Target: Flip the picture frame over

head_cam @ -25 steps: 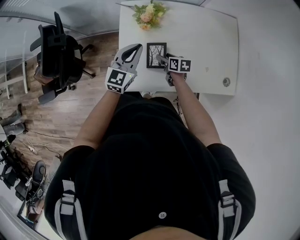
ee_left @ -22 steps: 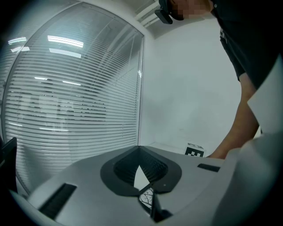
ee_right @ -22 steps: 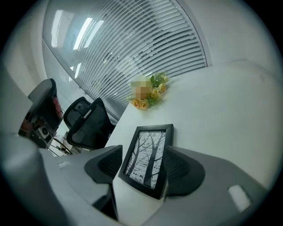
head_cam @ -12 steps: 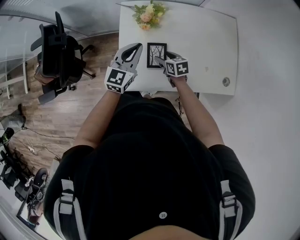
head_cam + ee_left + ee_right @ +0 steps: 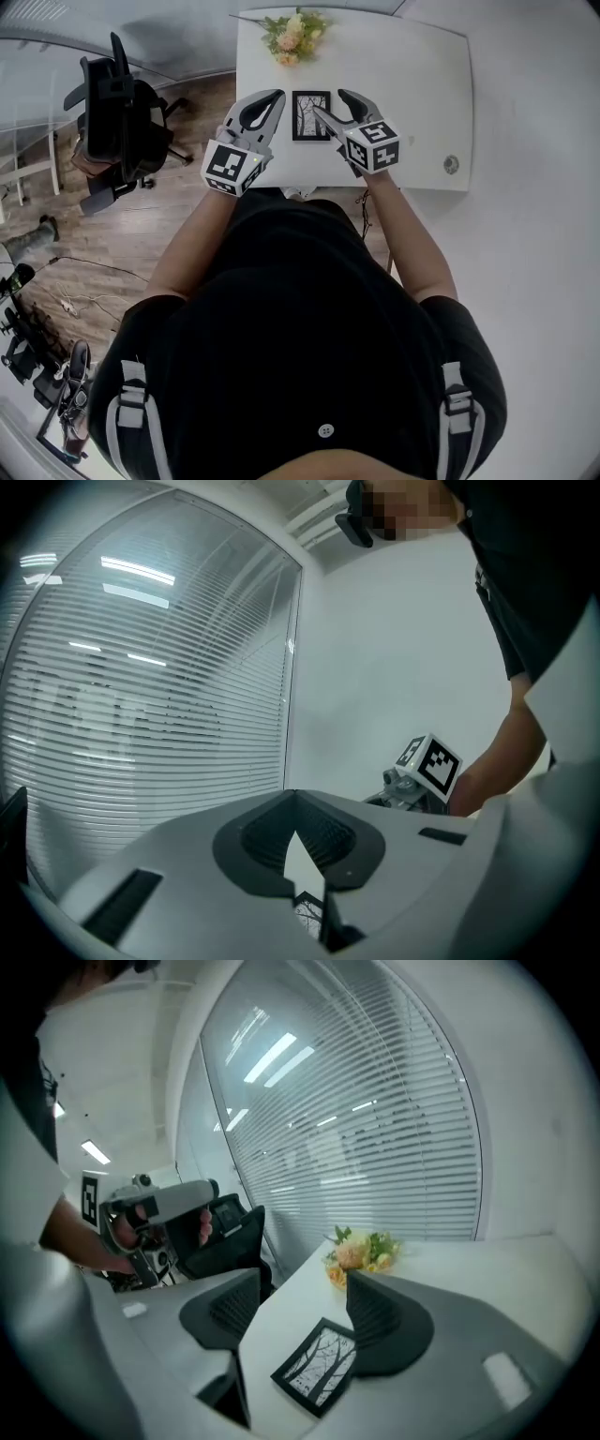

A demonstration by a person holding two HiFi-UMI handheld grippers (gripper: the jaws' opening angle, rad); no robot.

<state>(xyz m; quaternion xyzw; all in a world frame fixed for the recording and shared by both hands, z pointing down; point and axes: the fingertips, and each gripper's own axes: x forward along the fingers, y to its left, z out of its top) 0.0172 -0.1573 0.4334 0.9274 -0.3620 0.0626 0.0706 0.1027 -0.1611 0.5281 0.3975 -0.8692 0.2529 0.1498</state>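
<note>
A black picture frame (image 5: 311,115) lies flat on the white table (image 5: 412,84), its tree picture facing up. My right gripper (image 5: 328,101) hovers over the frame's right side, open, with nothing between the pads. In the right gripper view the frame (image 5: 319,1365) lies on the table below and between the spread jaws of that gripper (image 5: 302,1283). My left gripper (image 5: 277,95) hangs just left of the frame, fingertips together, holding nothing. In the left gripper view its tips (image 5: 298,797) meet, and a sliver of the frame (image 5: 309,913) shows under them.
A bunch of flowers (image 5: 295,28) lies at the table's far edge behind the frame. A round cable hole (image 5: 451,165) sits near the table's right front corner. A black office chair (image 5: 117,103) stands on the wooden floor to the left.
My right gripper has lifted up from the frame's right edge and rolled, its marker cube now turned more upward. The left gripper has risen a little. The frame still lies face up.
</note>
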